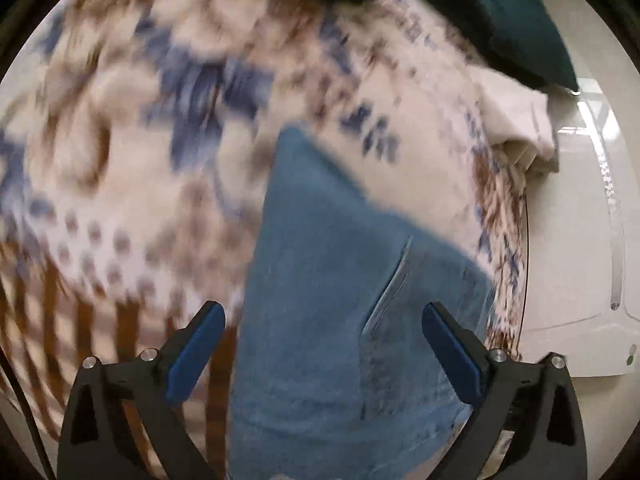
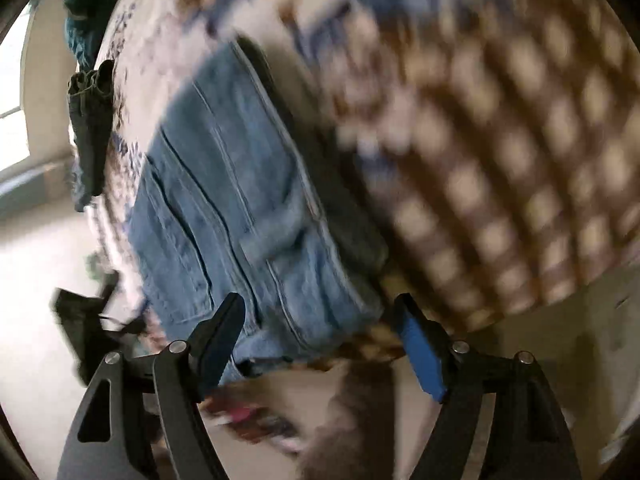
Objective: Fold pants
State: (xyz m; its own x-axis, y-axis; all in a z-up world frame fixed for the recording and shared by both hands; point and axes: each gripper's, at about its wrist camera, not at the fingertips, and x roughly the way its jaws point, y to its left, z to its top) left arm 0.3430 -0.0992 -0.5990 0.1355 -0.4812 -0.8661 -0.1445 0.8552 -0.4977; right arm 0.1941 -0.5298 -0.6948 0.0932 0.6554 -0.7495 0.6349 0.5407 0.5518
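Jeans: your blue jeans [image 1: 340, 320] [image 2: 240, 208] lie bunched on the patterned blanket [image 1: 140, 140] [image 2: 500, 140], near you.
Left gripper [image 1: 324, 344]: fingers apart, hovering over the denim, gripping nothing.
Right gripper [image 2: 320, 344]: spread wide too, at the jeans' near edge.
Far right: cream cloth [image 1: 520, 132] under a dark green one [image 1: 520, 20].

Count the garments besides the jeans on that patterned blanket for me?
3 visible: dark teal garment at the far edge, white folded piece beside it, dark folded pants at the blanket's edge. Blur may hide others.
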